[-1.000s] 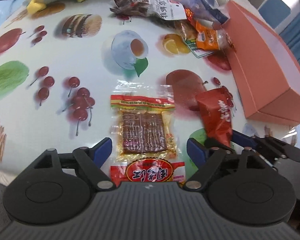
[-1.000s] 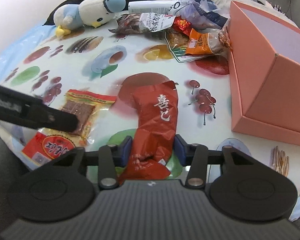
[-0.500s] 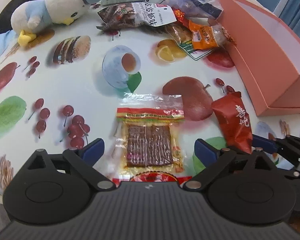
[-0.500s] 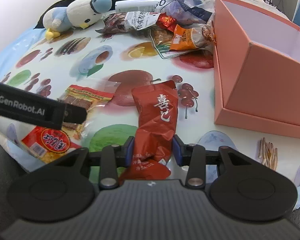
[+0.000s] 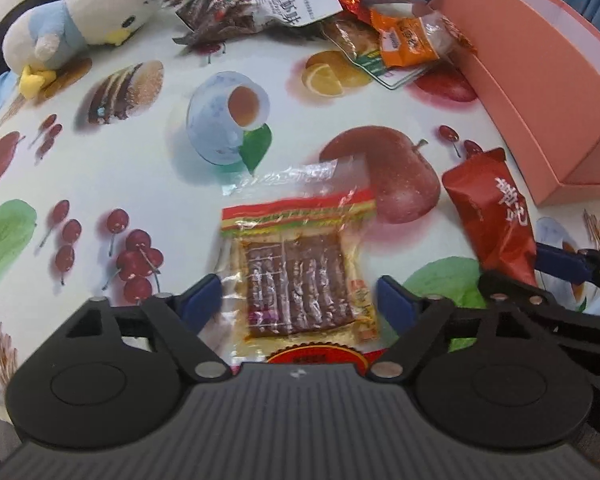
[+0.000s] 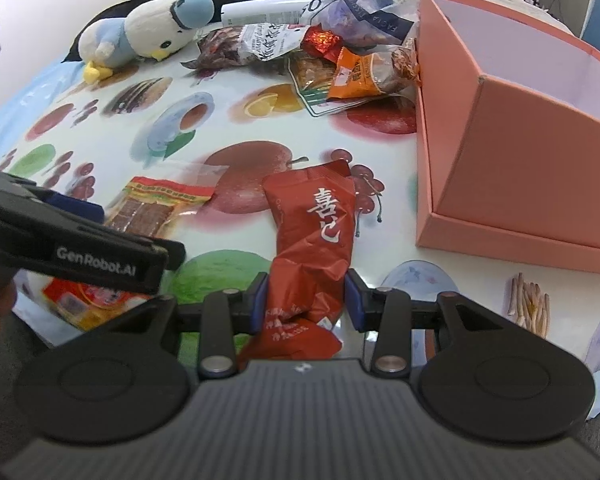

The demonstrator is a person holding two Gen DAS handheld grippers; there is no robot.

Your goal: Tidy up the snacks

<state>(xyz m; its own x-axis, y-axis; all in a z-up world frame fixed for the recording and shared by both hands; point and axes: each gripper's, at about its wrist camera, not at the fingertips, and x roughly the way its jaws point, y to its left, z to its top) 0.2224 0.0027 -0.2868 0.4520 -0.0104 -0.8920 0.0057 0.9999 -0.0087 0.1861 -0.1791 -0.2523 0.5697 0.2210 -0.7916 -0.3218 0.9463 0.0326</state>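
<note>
Red packet [image 6: 312, 240] in right tool [image 6: 306, 300] (clamped)

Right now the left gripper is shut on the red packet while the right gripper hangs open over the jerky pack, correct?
The sides are swapped. In the right wrist view the right gripper is shut on the red packet; in the left wrist view the left gripper hangs open over the jerky pack.

Right tongs [image 6: 305, 300] pinch the red snack packet [image 6: 314, 236].
</note>
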